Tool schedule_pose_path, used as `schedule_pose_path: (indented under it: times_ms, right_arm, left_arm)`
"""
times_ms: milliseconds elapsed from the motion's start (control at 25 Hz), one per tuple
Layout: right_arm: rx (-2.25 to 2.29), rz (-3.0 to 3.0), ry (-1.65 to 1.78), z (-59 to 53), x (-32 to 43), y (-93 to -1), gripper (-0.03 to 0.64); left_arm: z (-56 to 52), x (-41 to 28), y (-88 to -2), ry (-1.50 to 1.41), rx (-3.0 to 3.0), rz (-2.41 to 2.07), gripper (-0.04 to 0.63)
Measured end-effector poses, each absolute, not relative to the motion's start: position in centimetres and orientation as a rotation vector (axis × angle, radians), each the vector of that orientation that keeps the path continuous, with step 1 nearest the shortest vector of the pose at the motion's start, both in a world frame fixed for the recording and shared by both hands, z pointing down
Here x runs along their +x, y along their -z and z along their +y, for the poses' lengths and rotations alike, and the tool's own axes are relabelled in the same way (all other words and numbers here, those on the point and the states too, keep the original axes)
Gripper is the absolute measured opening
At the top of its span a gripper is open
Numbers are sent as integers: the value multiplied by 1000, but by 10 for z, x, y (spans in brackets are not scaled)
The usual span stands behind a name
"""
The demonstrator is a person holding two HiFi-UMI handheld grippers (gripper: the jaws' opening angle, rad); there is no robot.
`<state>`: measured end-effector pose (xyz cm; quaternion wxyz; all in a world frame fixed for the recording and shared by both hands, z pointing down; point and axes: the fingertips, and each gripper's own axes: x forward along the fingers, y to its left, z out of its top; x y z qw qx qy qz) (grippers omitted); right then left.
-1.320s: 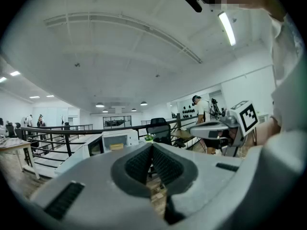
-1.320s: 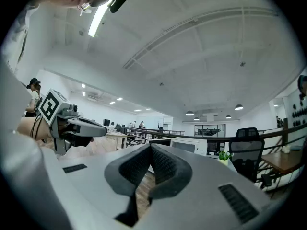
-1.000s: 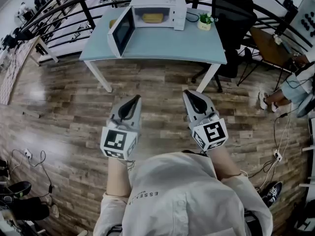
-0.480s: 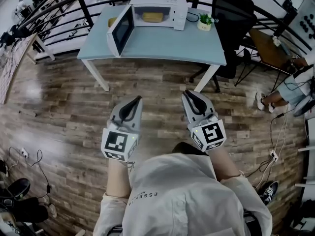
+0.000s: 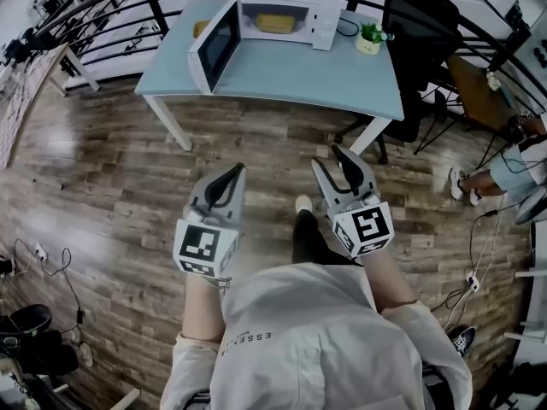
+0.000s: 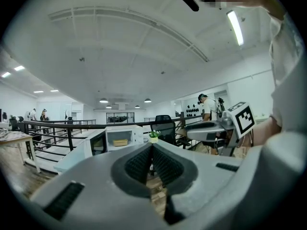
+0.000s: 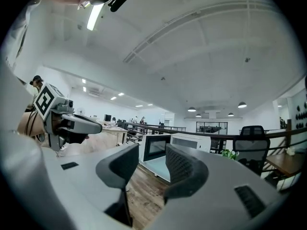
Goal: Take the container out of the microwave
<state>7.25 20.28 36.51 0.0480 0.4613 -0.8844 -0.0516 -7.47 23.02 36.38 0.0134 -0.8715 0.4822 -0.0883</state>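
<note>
A white microwave (image 5: 286,11) stands on a pale blue table (image 5: 282,79) with its door (image 5: 214,45) swung open to the left. Inside it lies a yellow container (image 5: 277,23), also seen as the yellow container (image 6: 120,142) in the left gripper view. Both grippers hover over the wooden floor, well short of the table. My left gripper (image 5: 237,171) is shut with nothing in it. The jaws of my right gripper (image 5: 333,154) are opening, and nothing is between them.
A small potted plant (image 5: 369,38) sits at the table's right end. A black office chair (image 5: 419,32) stands right of the table, with black railings (image 5: 111,15) behind. A seated person's legs (image 5: 491,173) show at far right. Cables (image 5: 487,246) lie on the floor.
The table and microwave have come closer and shifted in the head view. The right gripper's jaws have parted; one foot now shows on the floor between the grippers.
</note>
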Motion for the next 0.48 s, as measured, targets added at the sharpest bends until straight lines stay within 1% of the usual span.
schedule_pose_path:
  times_ms: [240,480]
  right_arm:
    - [1317,-2753,163,142,69,-372,169]
    - [1240,-2785,125,53,76,-370,167]
  left_arm:
    - [175,-71,-364,295,-2660,1563,2]
    - [100,-62,-362,343,-2632,1632,2]
